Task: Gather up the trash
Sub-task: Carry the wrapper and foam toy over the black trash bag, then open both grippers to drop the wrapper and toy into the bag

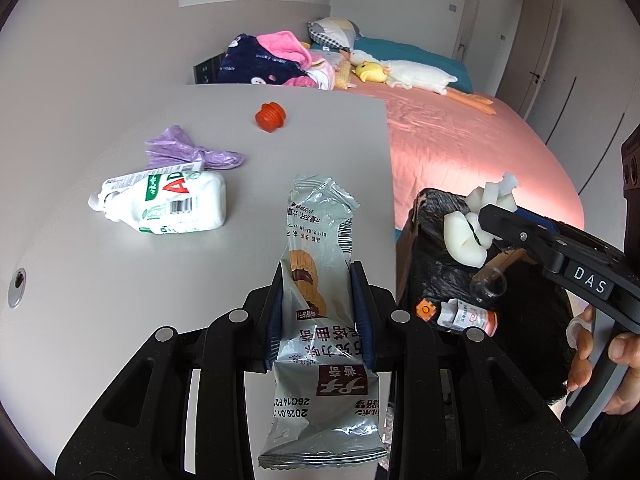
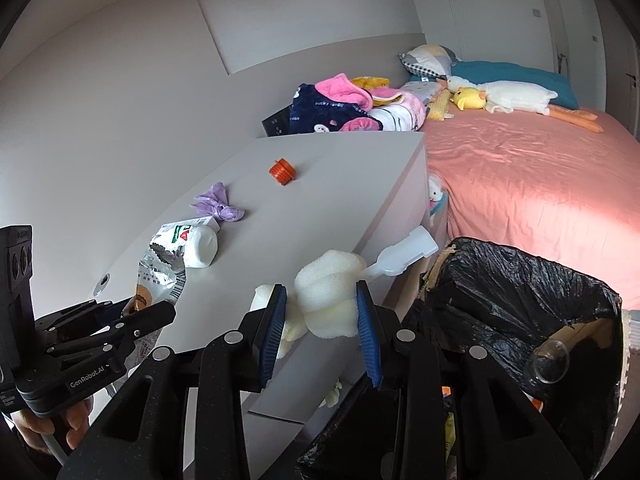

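My left gripper (image 1: pixel 318 304) is shut on a silvery cookie wrapper (image 1: pixel 320 280) and holds it above the white table (image 1: pixel 120 300) near its right edge. My right gripper (image 2: pixel 322 320) is shut on a white foam piece (image 2: pixel 328 296) with a small white plastic spoon-like piece (image 2: pixel 404 256) sticking out, beside the bin. In the left wrist view the foam (image 1: pixel 468 236) hangs over the black-bagged trash bin (image 1: pixel 440 272). On the table lie a white milk pouch (image 1: pixel 168 204), a purple plastic bag (image 1: pixel 188 152) and an orange cap (image 1: pixel 270 117).
The bin (image 2: pixel 520 300) stands right of the table and holds a clear cup (image 2: pixel 548 364) and small packets. A bed with a pink sheet (image 1: pixel 460 148), plush toys and clothes lies behind. A round hole (image 1: pixel 17 286) is in the table's left side.
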`<state>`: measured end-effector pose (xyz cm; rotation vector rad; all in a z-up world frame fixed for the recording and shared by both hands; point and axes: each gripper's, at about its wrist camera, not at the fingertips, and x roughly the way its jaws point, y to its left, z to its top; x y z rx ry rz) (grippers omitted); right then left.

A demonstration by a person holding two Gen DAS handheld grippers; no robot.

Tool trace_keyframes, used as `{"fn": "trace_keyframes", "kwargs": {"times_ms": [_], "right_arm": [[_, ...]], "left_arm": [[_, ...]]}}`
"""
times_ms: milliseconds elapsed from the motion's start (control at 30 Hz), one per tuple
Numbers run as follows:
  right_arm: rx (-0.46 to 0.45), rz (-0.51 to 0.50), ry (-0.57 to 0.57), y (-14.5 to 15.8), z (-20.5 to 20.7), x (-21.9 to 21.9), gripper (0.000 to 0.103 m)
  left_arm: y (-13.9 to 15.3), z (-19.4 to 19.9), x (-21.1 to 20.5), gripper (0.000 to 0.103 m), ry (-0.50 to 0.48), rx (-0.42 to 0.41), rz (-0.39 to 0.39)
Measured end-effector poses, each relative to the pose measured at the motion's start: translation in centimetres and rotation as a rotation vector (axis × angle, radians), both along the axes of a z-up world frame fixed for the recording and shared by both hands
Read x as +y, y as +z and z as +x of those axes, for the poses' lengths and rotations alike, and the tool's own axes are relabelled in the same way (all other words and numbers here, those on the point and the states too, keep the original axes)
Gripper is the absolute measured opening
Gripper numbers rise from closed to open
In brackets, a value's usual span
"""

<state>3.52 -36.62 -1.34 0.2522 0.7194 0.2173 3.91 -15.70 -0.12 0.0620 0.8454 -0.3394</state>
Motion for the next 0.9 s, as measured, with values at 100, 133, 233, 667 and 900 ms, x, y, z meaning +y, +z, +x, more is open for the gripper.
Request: {"fn": "trace_keyframes", "kwargs": {"times_ms": [100,133,233,667,900], "right_arm": [[-0.006,0.003,-0.022,0.2,-0.6,-1.3,0.037],[-0.008,0.004,-0.029,0.2,-0.8,-1.8,0.037],[-0.014,0.009,-0.052,0.4,-1.4,-3.2,0.037],[-0.030,0.021,-0.168,0.8,-3.2,-8.3,0.037],[-0.043,0.023,-0.225,1.1,-3.7,-10.3,0.037]], "left_arm": [[0.1,-0.3,-1.5,0.030,-0.026,0.000,0.001],[0.1,-0.3,-2.0,0.030,-0.034,-0.001,0.001],[0.3,-0.5,-3.4,0.030,-0.061,-0.001,0.003],[0.3,-1.4,-9.0,0.030,-0.188,0.015,-0.009],[0.0,-2.1,-10.7,0.030,-0.262,0.051,-0.025]]}}
